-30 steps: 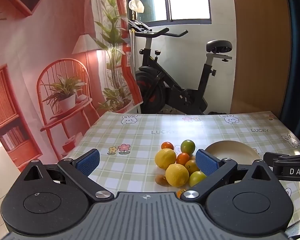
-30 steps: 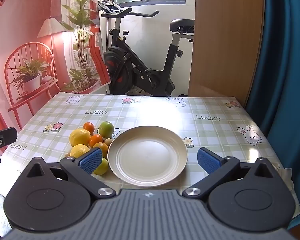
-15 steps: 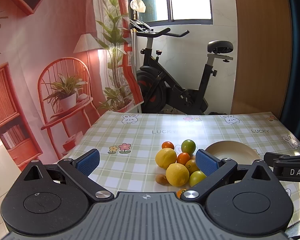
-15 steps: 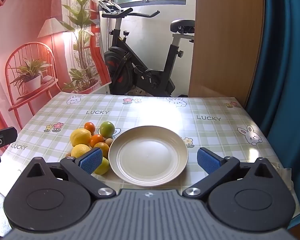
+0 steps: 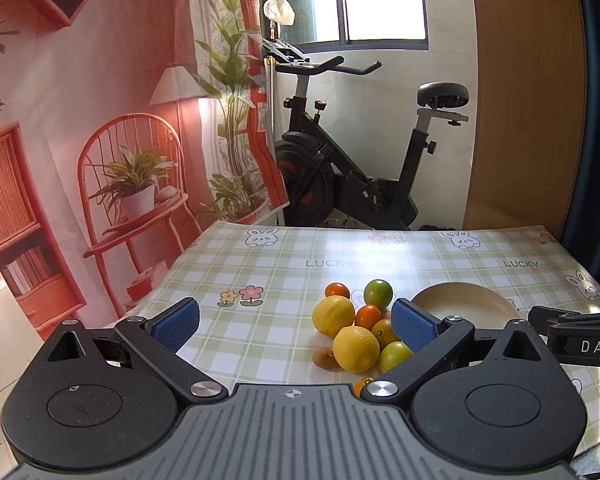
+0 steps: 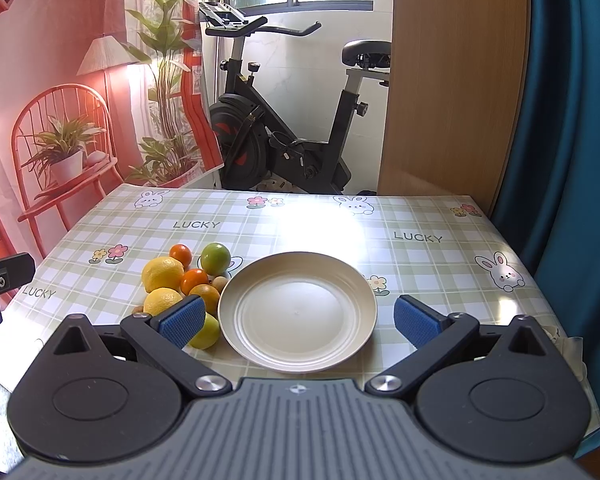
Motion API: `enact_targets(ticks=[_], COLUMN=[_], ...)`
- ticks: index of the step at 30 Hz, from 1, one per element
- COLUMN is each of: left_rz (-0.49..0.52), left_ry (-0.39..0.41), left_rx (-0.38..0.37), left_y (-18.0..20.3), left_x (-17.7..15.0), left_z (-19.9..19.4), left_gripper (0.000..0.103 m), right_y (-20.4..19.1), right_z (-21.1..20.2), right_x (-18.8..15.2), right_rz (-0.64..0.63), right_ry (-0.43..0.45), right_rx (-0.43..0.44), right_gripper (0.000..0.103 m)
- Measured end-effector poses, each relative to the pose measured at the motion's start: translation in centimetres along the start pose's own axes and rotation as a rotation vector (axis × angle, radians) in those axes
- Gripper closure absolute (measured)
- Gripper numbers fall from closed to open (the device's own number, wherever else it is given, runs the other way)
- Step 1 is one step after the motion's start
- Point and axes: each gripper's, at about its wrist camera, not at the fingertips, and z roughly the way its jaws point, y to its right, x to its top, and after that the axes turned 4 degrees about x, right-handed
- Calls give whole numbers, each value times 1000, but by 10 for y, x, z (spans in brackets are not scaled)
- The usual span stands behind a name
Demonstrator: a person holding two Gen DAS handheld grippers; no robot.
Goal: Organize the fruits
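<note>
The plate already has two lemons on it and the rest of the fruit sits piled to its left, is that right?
Not quite. The plate holds nothing; the right wrist view shows both lemons in the pile of fruit to its left.

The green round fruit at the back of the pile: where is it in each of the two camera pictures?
Left wrist view: the green fruit sits right of centre, at the far edge of the fruit pile, left of the plate.
Right wrist view: the green fruit sits left of centre, just off the plate's far-left rim.
Shared landmark: the small orange fruit immediately to its left.
</note>
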Motion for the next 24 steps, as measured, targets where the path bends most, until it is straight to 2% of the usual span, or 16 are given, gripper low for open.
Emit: enact_targets(ticks=[24], left_rz=[-9], left_ry=[-5], left_rx=[1], left_y=[-1], left_x=[-1], left_z=[1], left_gripper=[0], right_y=[0], right_z=[1], right_x=[0], right_rz=[0], right_ry=[-1], right_rx=[0], right_gripper=[1])
